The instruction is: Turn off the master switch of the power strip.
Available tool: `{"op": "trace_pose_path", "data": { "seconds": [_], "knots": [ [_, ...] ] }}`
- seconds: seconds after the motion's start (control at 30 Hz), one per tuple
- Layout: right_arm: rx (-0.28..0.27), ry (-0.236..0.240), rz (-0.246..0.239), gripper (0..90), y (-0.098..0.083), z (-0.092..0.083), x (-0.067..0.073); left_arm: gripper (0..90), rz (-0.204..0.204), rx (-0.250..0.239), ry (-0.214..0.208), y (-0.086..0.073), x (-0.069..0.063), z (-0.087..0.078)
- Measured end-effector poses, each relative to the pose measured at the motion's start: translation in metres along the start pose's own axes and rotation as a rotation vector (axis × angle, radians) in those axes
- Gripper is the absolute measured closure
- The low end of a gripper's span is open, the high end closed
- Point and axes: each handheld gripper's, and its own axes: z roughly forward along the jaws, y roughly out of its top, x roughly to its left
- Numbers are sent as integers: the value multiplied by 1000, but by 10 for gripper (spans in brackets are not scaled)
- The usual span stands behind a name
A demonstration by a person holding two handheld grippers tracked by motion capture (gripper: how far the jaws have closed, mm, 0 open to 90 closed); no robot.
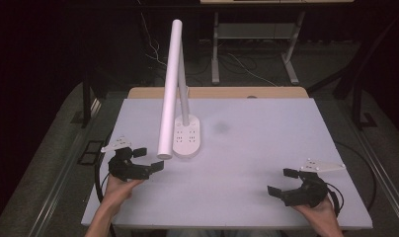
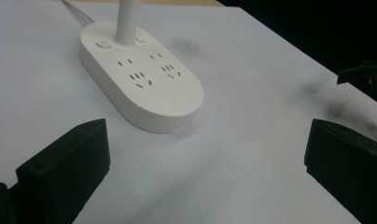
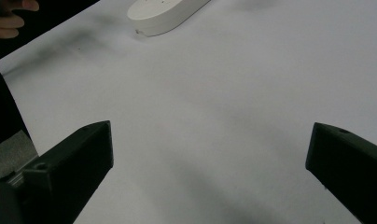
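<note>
White table point(image 1: 266, 163) bare; lamp base point(image 2: 144, 84) near left hand-held gripper point(image 1: 147, 159); lamp top cropped; both hand-held grippers wide.

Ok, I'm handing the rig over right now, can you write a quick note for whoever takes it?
Left gripper: open, holding nothing, just left of the white desk lamp's tube head, jaws pointing at its base.
Right gripper: open, holding nothing, low at the table's near right, well away from the lamp.
Lamp: upright on its oval socket base, left of table centre, head tilted down toward the person.
Done: nothing gripped yet.
Left: probably closing in on the lamp with the left gripper.
</note>
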Motion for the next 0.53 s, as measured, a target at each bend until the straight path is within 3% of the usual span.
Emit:
{"op": "trace_pose_path", "data": {
  "seconds": [0.27, 0.53],
  "knots": [
    [-3, 0, 0, 0, 0, 0, 0, 0, 62, 49, -20, -14, -21, 7],
    [3, 5, 4, 0, 0, 0, 0, 0, 76, 77, -54, -26, -30, 12]
  ]
}}
